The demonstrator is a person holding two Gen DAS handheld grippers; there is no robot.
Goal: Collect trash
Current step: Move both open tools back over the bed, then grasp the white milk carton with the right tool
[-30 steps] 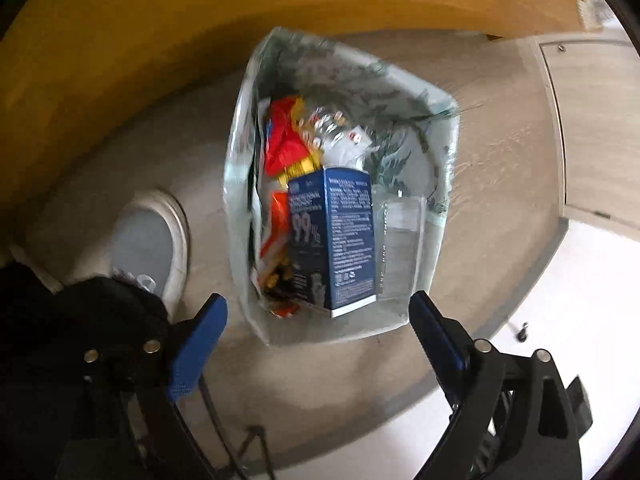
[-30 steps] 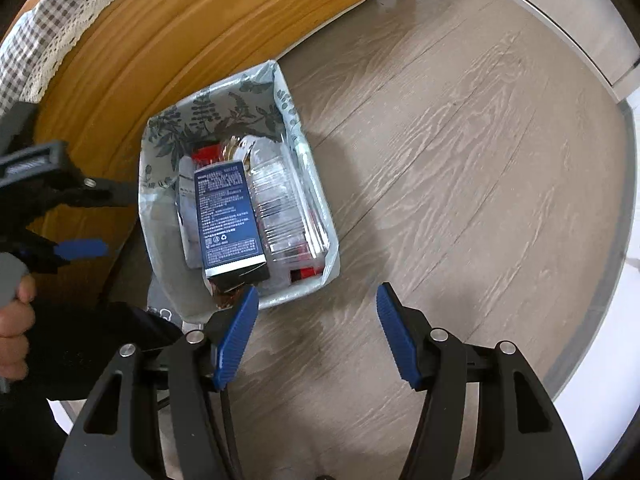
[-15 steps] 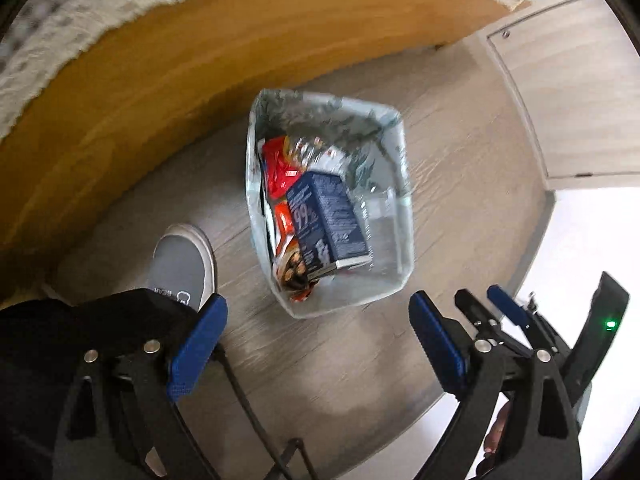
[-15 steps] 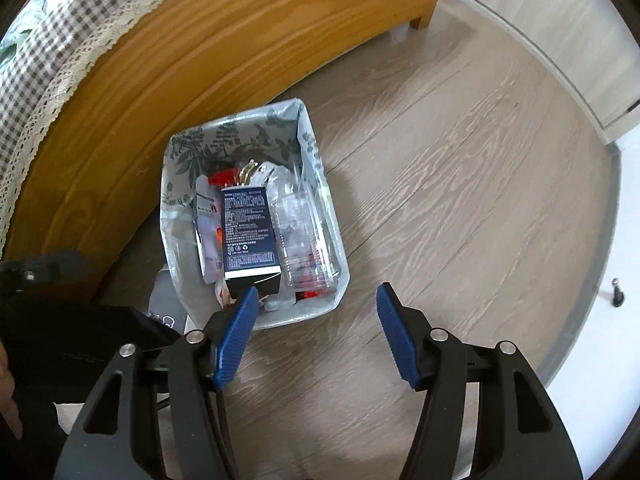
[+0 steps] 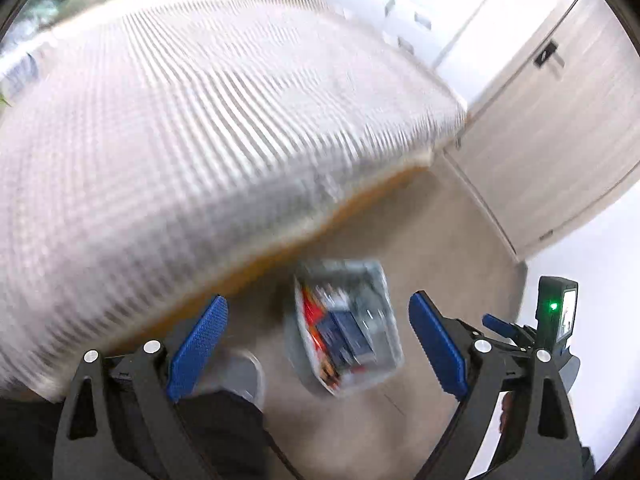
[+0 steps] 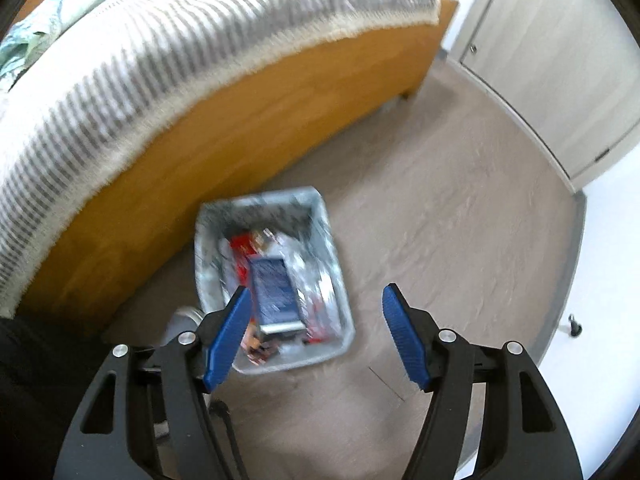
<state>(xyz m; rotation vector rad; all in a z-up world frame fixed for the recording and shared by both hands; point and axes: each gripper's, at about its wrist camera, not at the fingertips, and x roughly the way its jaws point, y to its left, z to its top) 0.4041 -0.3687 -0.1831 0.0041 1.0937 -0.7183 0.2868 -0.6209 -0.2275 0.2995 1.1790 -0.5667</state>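
A leaf-patterned trash bin (image 5: pixel 394 354) (image 6: pixel 340 320) stands on the wood floor beside the bed. It holds a dark blue carton (image 6: pixel 274 286) (image 5: pixel 342 334), red wrappers (image 6: pixel 242 246) and clear plastic packaging. My left gripper (image 5: pixel 318 342) hangs high above the bin, open and empty. My right gripper (image 6: pixel 316 328) is also well above the bin, its jaws opening with nothing between them. Part of the right gripper (image 5: pixel 520 334) shows at the right edge of the left wrist view. Both views are blurred by motion.
A bed with a striped cover (image 6: pixel 160 48) and an orange wooden frame (image 6: pixel 240 120) fills the left and top. A person's grey shoe (image 5: pixel 240 372) stands on the floor left of the bin. Cabinet doors (image 6: pixel 560 60) line the right.
Both grippers have risen away from the bin, which now looks smaller and lower in each view. The bed top has come into view. The right jaws have spread a little wider.
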